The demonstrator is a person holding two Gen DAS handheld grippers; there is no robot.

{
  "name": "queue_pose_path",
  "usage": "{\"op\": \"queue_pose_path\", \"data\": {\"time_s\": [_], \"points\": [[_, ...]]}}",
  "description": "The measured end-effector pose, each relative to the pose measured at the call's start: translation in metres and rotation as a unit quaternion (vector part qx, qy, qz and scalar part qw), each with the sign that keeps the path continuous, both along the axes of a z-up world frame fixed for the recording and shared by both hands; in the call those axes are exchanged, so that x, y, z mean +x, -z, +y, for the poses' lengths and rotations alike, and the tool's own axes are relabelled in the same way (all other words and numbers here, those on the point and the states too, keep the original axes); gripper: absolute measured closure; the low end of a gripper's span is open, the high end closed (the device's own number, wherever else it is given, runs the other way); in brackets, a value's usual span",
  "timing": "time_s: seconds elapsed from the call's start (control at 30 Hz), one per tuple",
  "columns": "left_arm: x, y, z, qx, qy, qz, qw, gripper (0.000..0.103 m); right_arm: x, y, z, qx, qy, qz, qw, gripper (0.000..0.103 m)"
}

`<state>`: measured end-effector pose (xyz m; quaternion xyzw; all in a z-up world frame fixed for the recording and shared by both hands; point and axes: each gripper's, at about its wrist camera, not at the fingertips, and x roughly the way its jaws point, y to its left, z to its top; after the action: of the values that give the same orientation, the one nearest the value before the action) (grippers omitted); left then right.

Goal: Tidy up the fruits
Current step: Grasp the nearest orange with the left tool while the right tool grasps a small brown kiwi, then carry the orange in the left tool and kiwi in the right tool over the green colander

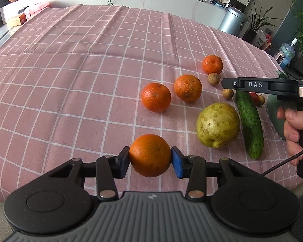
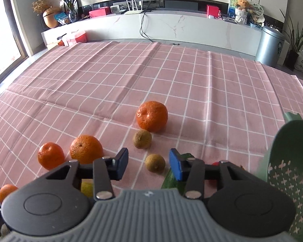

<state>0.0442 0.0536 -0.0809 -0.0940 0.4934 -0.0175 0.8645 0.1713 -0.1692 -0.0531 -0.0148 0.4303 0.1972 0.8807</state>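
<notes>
Left gripper: jaws clenched on an orange, held just above the checked surface, near the front edge.
Right gripper: jaws released, nothing between them, hovering over a small brown fruit.
Progress: early, I'd say. One orange in hand; three more oranges, the pear and cucumber lie loose on the cloth.
Basket: the green perforated basket sits at the right edge, and I can't see anything in it.
Hard to tell: basket's inside is mostly cut off; a red thing behind the cucumber is half hidden, no idea what it is.
</notes>
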Motion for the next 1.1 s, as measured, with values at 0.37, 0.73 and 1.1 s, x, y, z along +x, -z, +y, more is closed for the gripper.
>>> {"op": "queue_pose_path", "data": {"time_s": [0.37,0.73,1.1], "points": [[0.011,-0.001,0.006,-0.007,-0.008,0.0,0.9999,0.054,0.031,0.023,0.017,-0.004,-0.009,0.022,1.0,0.071],[0.015,-0.006,0.004,-0.002,-0.01,0.0,1.0,0.054,0.029,0.022,0.015,0.014,-0.018,0.032,0.999,0.08],[0.021,-0.042,-0.04,0.008,0.031,-0.039,0.9987,0.054,-0.01,-0.025,-0.029,0.043,0.001,0.013,0.999,0.08]]}}
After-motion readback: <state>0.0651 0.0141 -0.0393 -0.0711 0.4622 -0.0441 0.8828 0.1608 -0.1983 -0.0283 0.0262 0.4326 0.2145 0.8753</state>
